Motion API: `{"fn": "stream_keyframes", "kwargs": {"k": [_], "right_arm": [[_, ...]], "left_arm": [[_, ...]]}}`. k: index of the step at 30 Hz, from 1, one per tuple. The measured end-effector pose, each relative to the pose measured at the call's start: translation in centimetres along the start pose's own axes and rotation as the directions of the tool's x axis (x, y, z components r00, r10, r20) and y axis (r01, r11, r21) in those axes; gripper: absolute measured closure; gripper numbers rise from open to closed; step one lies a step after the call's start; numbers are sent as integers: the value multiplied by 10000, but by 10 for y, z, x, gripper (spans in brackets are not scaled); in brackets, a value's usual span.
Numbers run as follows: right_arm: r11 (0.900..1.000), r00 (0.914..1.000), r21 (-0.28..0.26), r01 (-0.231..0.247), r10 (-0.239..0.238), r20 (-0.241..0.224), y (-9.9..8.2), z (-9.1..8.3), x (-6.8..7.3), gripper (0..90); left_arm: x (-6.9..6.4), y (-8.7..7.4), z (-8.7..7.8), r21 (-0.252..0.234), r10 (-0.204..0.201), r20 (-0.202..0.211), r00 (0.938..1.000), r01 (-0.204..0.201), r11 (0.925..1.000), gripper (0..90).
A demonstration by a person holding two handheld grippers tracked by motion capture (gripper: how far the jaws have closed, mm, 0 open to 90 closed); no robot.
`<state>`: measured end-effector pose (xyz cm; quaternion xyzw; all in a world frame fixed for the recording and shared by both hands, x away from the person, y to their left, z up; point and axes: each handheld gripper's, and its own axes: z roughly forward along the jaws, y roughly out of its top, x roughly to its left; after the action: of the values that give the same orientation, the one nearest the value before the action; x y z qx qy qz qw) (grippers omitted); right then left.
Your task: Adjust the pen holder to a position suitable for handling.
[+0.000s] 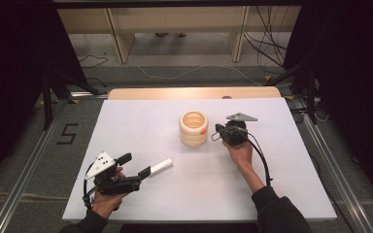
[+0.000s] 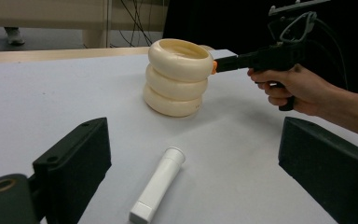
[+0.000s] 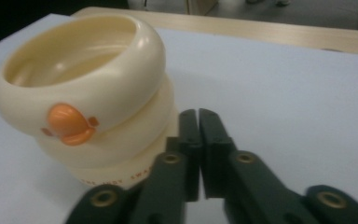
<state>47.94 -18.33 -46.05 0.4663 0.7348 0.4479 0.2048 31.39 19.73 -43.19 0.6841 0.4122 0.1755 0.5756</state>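
The printing low on the cream ringed cup (image 3: pixel 91 93) is showing only as a blurred strip of orange letters at the bottom of the right gripper view, too soft to read, and the cup's base is being cut off there by the jaws. In the left gripper view the square end of the white tube (image 2: pixel 158 190) is running close to the bottom edge of the frame, and the person's right forearm is leaving the frame at the right edge. In the high view both sleeves are being cropped at the bottom.

The cup is standing upright a little above the middle of the high view, on the white bench (image 1: pixel 141 121), its orange mark turned to the right. The right gripper (image 1: pixel 219 128) is sitting just right of the cup, held level in the right hand (image 1: pixel 240 153), wrist bent so the jaws are pointing left at the orange mark; whether the tips are touching the cup I cannot tell. Its jaws are lying almost together with only a thin slit between them, and nothing is gripped.

The left gripper (image 1: pixel 145 171) is resting at the lower left of the high view in the left hand (image 1: pixel 108 200), aimed right and slightly up the frame. Its jaws are standing wide apart, and the tube is lying on the bench between and beyond them, untouched.
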Motion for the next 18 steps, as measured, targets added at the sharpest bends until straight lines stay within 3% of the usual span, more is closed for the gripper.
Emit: {"fn": "stream_keyframes", "kwargs": {"k": [1,5,10,11,18], "right_arm": [[10000,10000,0,0,0,0,0,0,0,854],[9989,9995,-458,29,-44,-318,4,-25,0,699],[9971,9980,-764,18,-66,-622,5,-45,2,599],[9969,9974,-784,48,-105,-715,5,-54,3,541],[9949,9962,-1000,157,-241,-835,3,-72,7,424]], "left_arm": [[0,0,1,38,-6,53,10000,6,10000,84],[1,1,3,214,-20,57,10000,19,9998,84],[2,5,5,341,-14,59,10000,12,9994,87],[1,6,6,421,0,74,10000,-3,9991,88],[-2,11,14,921,292,91,9995,-300,9953,90]]}}
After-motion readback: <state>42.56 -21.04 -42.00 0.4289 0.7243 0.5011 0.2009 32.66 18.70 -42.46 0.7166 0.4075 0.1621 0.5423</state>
